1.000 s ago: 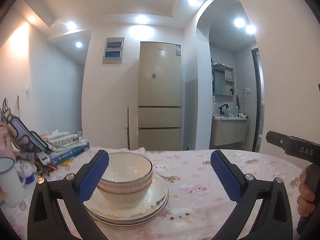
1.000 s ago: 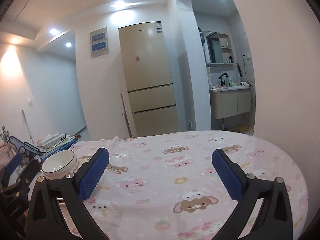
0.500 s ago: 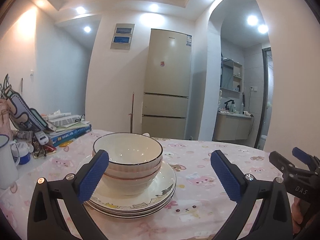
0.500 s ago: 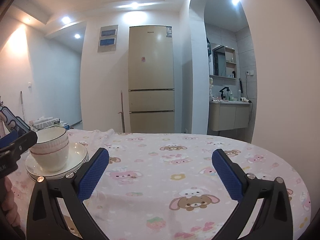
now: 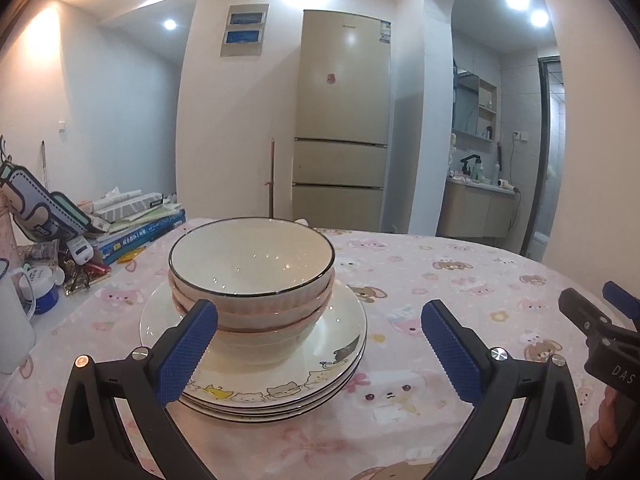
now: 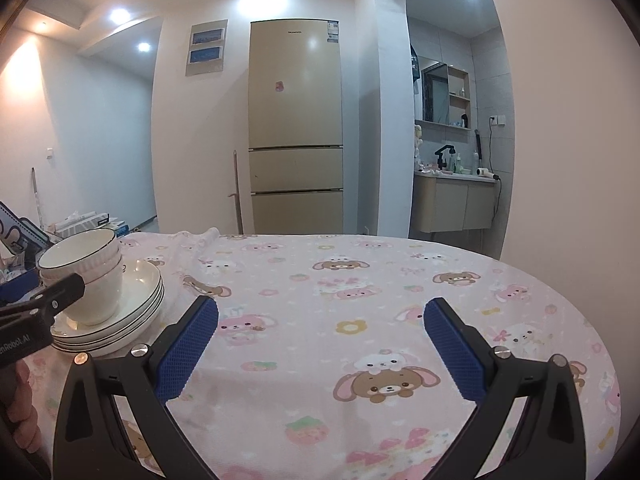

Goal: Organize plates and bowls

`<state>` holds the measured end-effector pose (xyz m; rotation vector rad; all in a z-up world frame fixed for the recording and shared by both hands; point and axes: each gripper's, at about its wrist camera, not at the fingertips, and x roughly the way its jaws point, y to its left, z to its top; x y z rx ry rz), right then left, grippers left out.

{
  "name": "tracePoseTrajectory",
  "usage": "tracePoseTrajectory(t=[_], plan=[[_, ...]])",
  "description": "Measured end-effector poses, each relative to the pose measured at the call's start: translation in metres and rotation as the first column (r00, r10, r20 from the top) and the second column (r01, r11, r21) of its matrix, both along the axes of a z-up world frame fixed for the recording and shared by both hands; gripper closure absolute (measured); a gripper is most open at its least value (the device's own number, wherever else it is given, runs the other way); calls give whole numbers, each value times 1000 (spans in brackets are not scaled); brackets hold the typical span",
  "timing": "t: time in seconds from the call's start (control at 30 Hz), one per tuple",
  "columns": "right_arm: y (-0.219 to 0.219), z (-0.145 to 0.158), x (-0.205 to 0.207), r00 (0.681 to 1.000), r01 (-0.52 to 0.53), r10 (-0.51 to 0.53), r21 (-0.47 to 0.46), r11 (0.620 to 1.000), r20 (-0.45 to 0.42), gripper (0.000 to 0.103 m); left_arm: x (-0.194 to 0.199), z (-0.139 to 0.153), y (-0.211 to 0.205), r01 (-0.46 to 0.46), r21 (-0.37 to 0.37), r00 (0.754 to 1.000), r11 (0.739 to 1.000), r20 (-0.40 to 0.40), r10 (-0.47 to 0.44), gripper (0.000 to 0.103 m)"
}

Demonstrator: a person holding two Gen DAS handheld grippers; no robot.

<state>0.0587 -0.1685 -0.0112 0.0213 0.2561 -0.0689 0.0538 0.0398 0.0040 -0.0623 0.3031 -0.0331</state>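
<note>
Bowls (image 5: 251, 280) are sitting nested on stacked plates (image 5: 280, 384); we are holding our left gripper (image 5: 320, 344) and right gripper (image 6: 320, 344) spread wide, both empty.

We count one stack of bowls (image 5: 252, 280): two for sure, nested; a third rim line may be another, we can't tell. Under them is one stack of plates (image 5: 344, 320), three rims visible from the left wrist view, possibly a fourth in the right wrist view.

- Grippers: two, the left gripper (image 5: 320, 344) and the right gripper (image 6: 320, 344), with two blue-padded fingers each.
- One table (image 5: 460, 280).
- One fridge (image 5: 342, 120) at the far wall, with three door sections.
- Two blue panels (image 5: 243, 30) on the wall, left of the fridge.
- One white mug (image 5: 12, 320) at the near left.
- One pile of books (image 5: 136, 232) at the far left; we can't count them.
</note>
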Motion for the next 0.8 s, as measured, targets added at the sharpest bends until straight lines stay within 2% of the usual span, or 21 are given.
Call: tracePoseTrajectory(t=[0.8], plan=[[-1, 0, 1, 1000, 0, 0, 2, 1000, -2, 0, -1, 2, -1, -29, 4, 1000, 1000, -12, 29, 0]])
